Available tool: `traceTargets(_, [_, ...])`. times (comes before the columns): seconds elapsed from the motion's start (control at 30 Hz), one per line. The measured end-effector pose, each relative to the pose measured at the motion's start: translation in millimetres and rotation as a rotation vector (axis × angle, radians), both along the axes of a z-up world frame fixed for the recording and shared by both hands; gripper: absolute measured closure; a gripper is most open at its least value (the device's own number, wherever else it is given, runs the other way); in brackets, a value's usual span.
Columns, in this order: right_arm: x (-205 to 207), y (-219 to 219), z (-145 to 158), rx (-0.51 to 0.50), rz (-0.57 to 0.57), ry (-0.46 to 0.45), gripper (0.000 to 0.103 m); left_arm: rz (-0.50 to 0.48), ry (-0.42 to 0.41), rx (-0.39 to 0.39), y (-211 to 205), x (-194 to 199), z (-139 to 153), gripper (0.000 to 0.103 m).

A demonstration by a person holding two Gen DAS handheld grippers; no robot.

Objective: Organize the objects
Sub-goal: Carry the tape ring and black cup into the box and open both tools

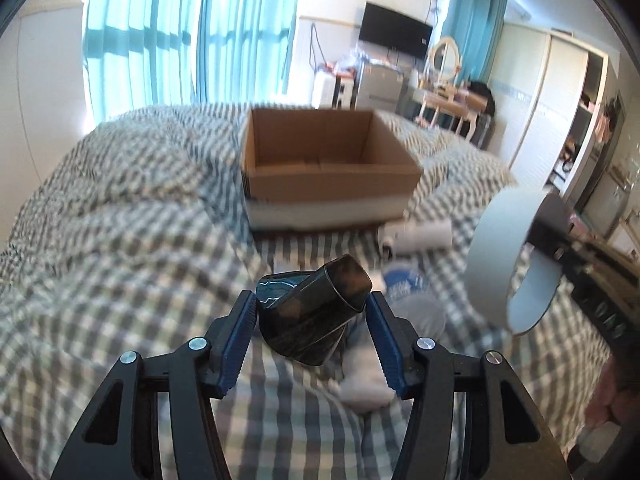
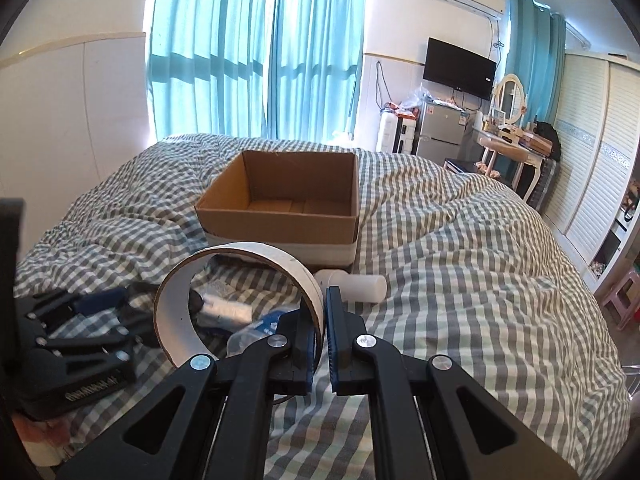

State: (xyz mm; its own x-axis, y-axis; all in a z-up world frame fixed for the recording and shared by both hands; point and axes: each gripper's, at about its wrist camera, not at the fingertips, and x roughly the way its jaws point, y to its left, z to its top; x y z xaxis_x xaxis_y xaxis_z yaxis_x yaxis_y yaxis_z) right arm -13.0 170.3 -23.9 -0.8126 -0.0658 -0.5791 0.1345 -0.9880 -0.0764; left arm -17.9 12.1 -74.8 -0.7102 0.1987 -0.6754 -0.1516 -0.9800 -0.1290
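Black bottle (image 1: 316,312) lies tilted between the left gripper's (image 1: 312,320) blue pads, clamped above the checked quilt (image 1: 120,240). Right gripper (image 2: 325,312) pinches a white tape ring's (image 2: 240,264) wall. Open cardboard box (image 2: 280,216) sits beyond, near a white cylinder (image 2: 360,286).

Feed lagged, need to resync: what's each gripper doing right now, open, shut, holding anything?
Left gripper: shut on the black nozzle.
Right gripper: shut on the wall of the white ring, lifted off the bed.

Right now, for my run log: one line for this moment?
left gripper: around black cap | right gripper: shut on ring | box: empty
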Motion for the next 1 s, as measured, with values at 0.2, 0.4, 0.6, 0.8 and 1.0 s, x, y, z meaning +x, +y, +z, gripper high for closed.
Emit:
traceTargets(0.2, [-26.5, 0.6, 20.9, 0.001, 0.022, 0.02, 0.098, 0.014, 0.083, 0.014, -5.5, -24.2, 40.5, 0.046])
traceTargets(0.4, [-65.4, -3.0, 48.8, 0.027, 0.042, 0.056, 0.098, 0.008, 0.103, 0.093, -13.1, -69.3, 71.8, 0.046])
traceTargets(0.6, [-115.8, -7.9, 67.5, 0.073, 0.051, 0.065, 0.098, 0.04, 0.108, 0.103, -21.2, -129.8, 89.2, 0.045])
traceTargets(0.8, [-179.5, -11.1, 75.0, 0.067, 0.046, 0.056, 0.098, 0.059, 0.096, 0.094, -31.0, -181.6, 92.3, 0.045])
traceTargets(1.0, [-247.7, -17.8, 67.3, 0.055, 0.044, 0.022, 0.098, 0.04, 0.086, 0.048, -28.7, -228.8, 82.1, 0.045])
